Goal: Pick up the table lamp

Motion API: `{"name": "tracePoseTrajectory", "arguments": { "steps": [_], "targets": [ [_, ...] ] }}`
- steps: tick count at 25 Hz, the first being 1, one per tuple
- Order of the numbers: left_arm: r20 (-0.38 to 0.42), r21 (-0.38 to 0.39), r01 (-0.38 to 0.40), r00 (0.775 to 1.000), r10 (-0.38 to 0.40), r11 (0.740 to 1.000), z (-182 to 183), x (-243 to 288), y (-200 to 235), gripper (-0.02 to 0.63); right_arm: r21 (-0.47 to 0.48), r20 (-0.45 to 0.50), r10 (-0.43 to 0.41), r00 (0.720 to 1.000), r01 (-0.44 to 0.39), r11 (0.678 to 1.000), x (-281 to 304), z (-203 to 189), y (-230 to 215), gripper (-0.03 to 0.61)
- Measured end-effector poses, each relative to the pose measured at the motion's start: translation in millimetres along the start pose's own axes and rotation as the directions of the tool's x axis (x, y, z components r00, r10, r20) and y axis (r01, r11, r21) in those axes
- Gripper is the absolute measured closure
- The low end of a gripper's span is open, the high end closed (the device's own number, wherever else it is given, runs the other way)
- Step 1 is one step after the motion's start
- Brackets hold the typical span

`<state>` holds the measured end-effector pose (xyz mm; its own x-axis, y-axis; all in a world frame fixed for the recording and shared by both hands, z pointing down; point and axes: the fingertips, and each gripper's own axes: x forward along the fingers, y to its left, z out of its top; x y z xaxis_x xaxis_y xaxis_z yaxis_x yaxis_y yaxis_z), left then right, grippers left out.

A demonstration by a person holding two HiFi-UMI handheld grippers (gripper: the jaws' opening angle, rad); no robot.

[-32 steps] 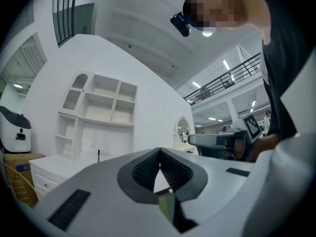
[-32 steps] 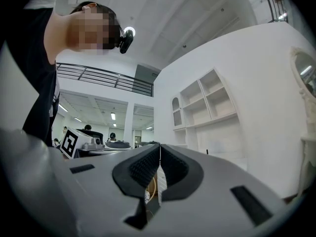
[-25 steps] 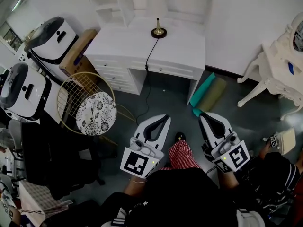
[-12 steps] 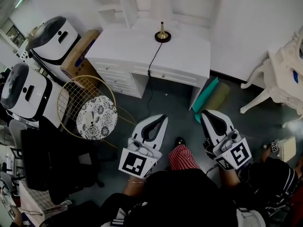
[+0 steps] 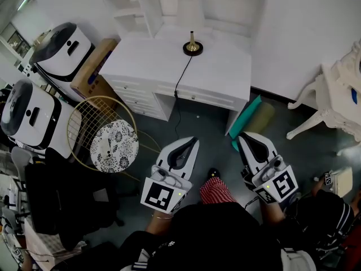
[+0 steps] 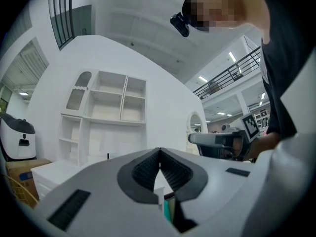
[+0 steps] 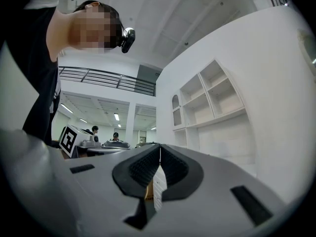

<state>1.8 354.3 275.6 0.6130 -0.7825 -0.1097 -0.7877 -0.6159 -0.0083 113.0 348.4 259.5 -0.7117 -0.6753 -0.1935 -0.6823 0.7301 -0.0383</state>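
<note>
Over on the far left, two white machines (image 5: 31, 114) with black tops are standing beside a cardboard box (image 5: 93, 69), and a gold wire chair (image 5: 114, 145) with a patterned seat is sitting just in front of them. Moving across, I'm holding the left gripper (image 5: 193, 140) low over the grey floor (image 5: 197, 117), its jaws pressed fully together with nothing between them. Beyond it, the table lamp (image 5: 192, 43) is standing upright near the back of the white desk (image 5: 220, 66), its dark cord (image 5: 181, 72) trailing over the front edge. Lamp and grippers are sitting well apart. Next I'm carrying the right gripper (image 5: 243, 137) alongside the left, jaws likewise closed tight and empty. Past that, an olive roll (image 5: 255, 117) is lying by the desk leg, and white carved furniture (image 5: 333, 100) is filling the right edge.
</note>
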Motion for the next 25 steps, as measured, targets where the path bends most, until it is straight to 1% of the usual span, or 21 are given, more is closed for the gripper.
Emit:
{"name": "tracePoseTrajectory", "arguments": {
  "steps": [2,5,11,16,21,25],
  "targets": [
    [-0.015,0.003,0.007,1.0,-0.007,1.0,-2,8,1,0.601,0.004,0.002,0.001,1.0,-0.001,1.0,4,1,-9,0.563],
    [-0.003,0.004,0.016,1.0,-0.016,1.0,4,21,2,0.601,0.011,0.003,0.004,1.0,-0.004,1.0,9,2,-21,0.563],
    [-0.007,0.015,-0.005,1.0,0.006,1.0,2,43,13,0.601,0.011,0.009,0.008,1.0,-0.008,1.0,19,1,-46,0.563],
    [-0.037,0.029,-0.02,0.999,0.021,0.999,-7,62,24,0.601,0.012,0.012,0.009,1.0,-0.009,1.0,28,0,-71,0.563],
    [0.0,0.024,-0.033,0.999,0.033,0.999,0,90,30,0.601,0.015,0.02,0.025,0.999,-0.025,1.0,40,1,-96,0.563],
    [-0.005,0.031,-0.039,0.999,0.04,0.999,-6,107,35,0.601,0.011,0.029,0.044,0.999,-0.045,0.999,52,1,-112,0.563]
  ]
}}
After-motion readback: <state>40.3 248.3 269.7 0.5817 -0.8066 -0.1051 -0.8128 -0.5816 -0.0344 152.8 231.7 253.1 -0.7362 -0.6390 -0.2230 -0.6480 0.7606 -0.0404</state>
